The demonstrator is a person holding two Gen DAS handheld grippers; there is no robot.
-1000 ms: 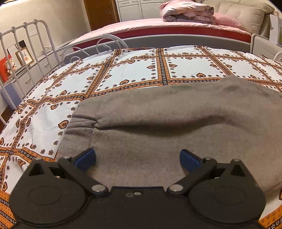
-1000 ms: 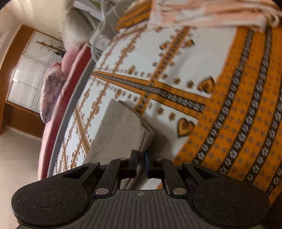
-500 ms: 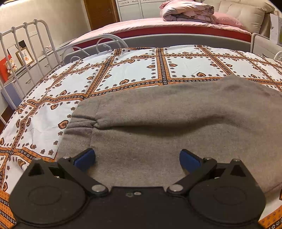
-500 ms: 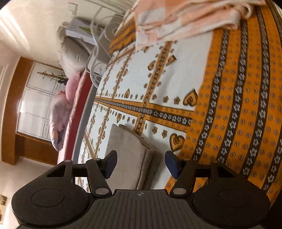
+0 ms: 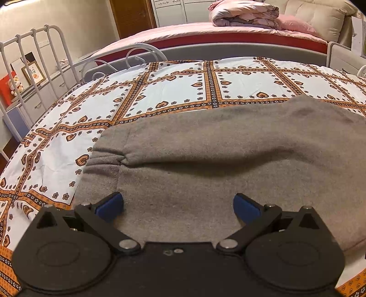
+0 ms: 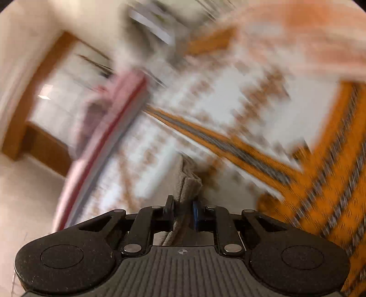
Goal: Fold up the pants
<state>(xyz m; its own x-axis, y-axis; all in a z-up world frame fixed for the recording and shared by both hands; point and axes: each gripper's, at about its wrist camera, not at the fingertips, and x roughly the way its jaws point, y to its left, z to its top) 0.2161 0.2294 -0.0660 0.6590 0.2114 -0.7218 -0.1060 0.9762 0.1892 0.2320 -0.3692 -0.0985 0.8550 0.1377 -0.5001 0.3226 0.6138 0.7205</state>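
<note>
The right claw, wide a moment ago, now pinches the edge of the soft grey fleece pants lying folded on the orange-and-white heart-patterned bed sheet, while the left claw still hangs wide above them.

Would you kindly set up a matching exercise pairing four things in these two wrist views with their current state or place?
Things:
1. left gripper
2. right gripper
3. grey fleece pants
4. rolled pink quilt

States or places:
A. jaws clamped on grey fabric
B. on the far pink bed
C. jaws wide apart above the fabric
D. spread on the orange heart-patterned bedsheet

Pairs: 1-C, 2-A, 3-D, 4-B
</note>
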